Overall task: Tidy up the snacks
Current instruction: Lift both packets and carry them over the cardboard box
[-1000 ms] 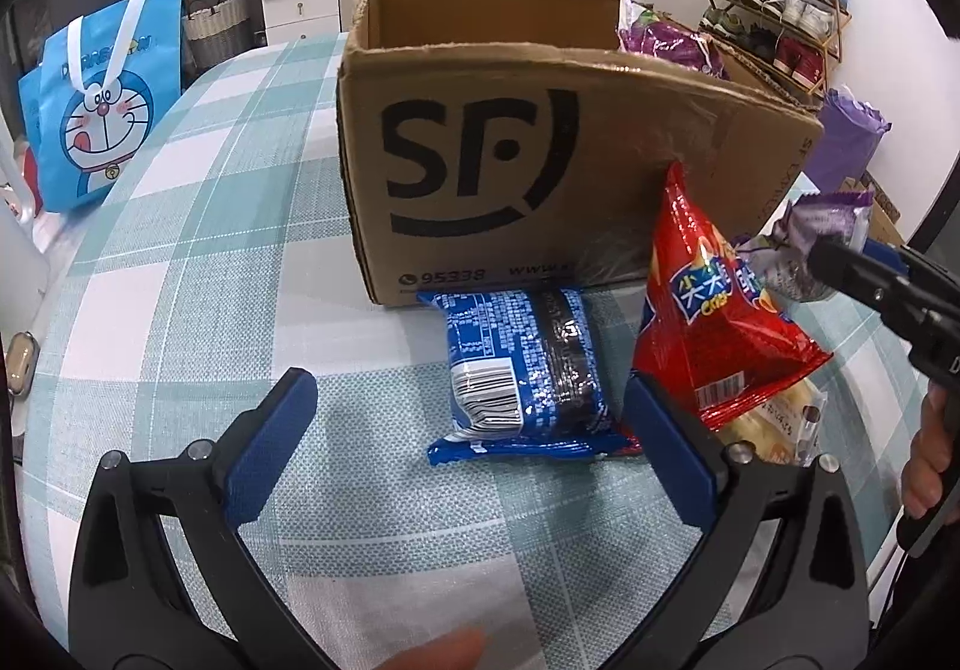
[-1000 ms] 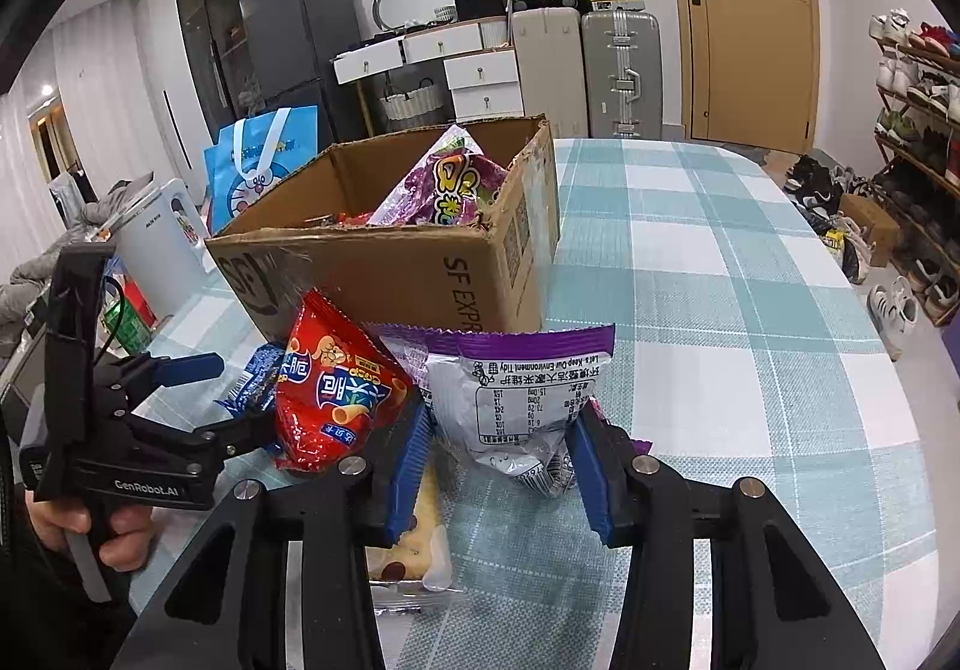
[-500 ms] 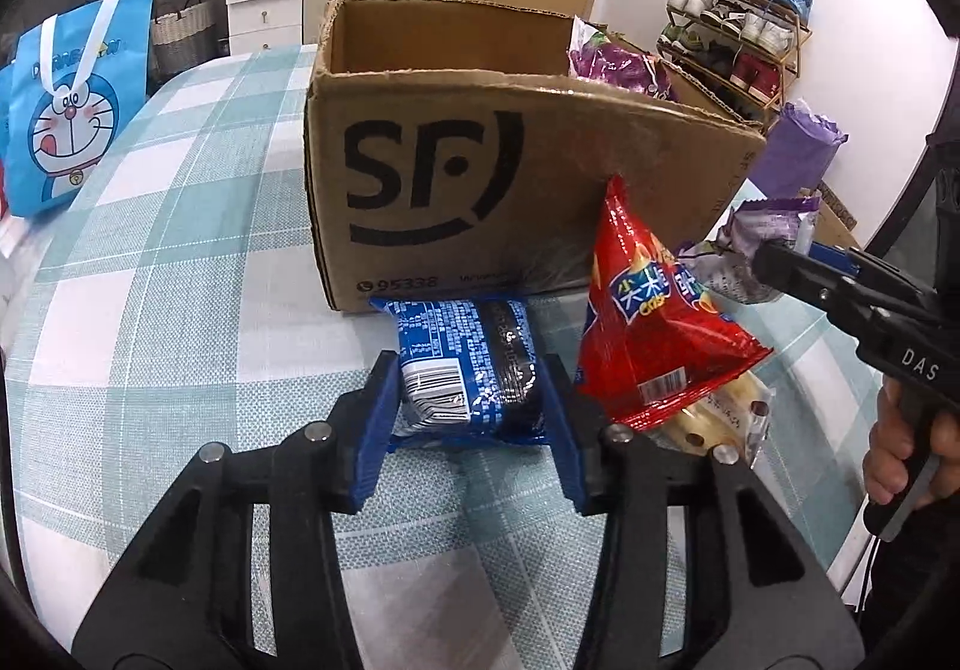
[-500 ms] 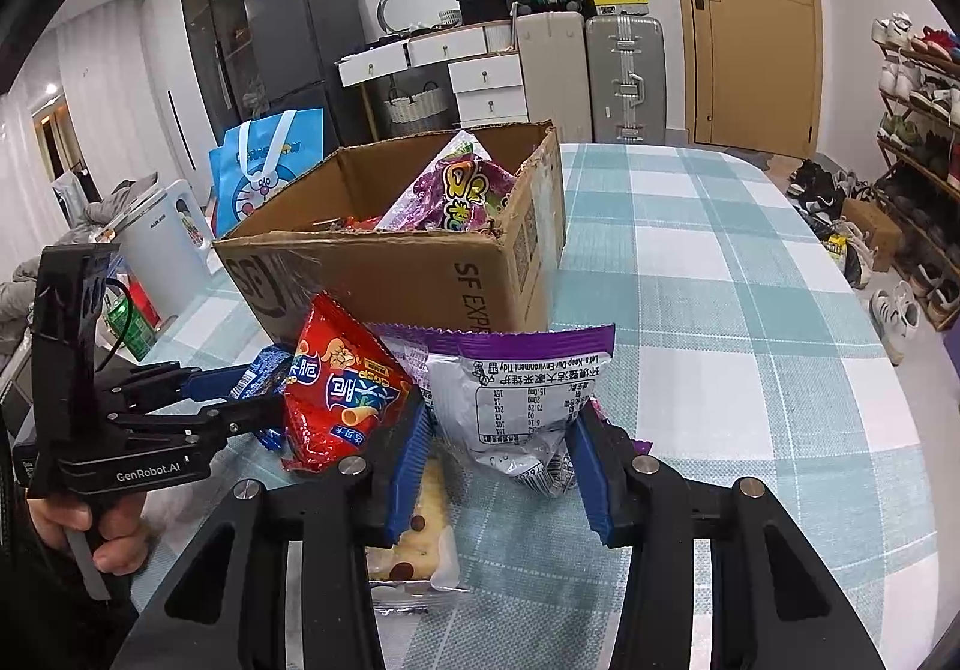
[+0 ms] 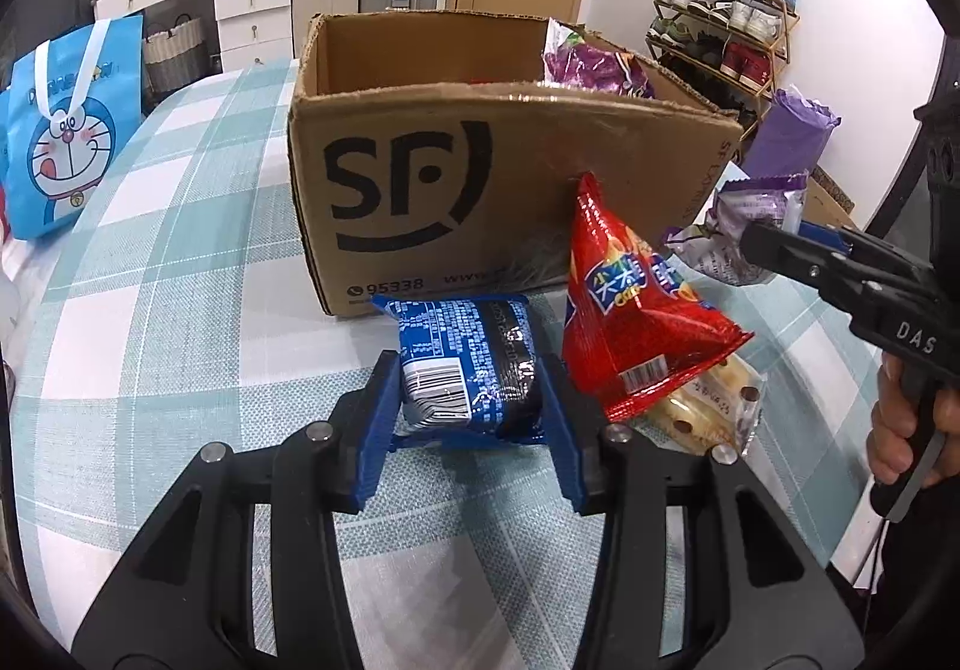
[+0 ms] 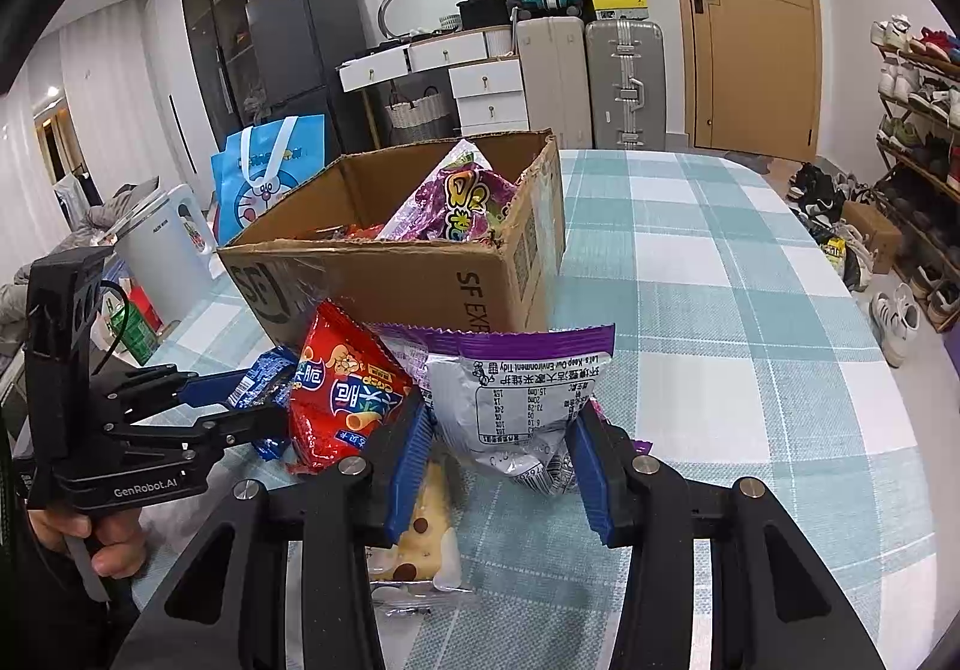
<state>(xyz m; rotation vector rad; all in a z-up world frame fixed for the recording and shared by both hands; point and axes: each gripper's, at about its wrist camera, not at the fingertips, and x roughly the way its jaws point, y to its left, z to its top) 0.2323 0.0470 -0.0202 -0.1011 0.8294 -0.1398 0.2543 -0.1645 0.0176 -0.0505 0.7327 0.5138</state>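
Observation:
My left gripper [image 5: 471, 406] is shut on a blue snack packet [image 5: 468, 364] lying on the checked tablecloth in front of the cardboard SF box [image 5: 480, 190]. A red snack bag [image 5: 636, 310] leans against the box to its right. My right gripper [image 6: 501, 454] is shut on a silver and purple snack bag [image 6: 516, 394], held upright near the box [image 6: 420, 274]. A purple snack bag [image 6: 462, 202] sticks out of the box. The red bag [image 6: 342, 388] and the blue packet [image 6: 264, 382] also show in the right wrist view, beside my left gripper [image 6: 228, 400].
A clear pack of spotted cake [image 6: 420, 538] lies on the table under the right gripper; it also shows in the left wrist view [image 5: 708, 400]. A blue Doraemon bag [image 5: 66, 129] stands at the table's left edge. Suitcases, drawers and a shoe rack [image 6: 918, 129] stand beyond.
My left gripper moved forward and closed on the blue packet, from wide open a second ago. The right gripper stayed shut on the silver and purple bag and barely moved.

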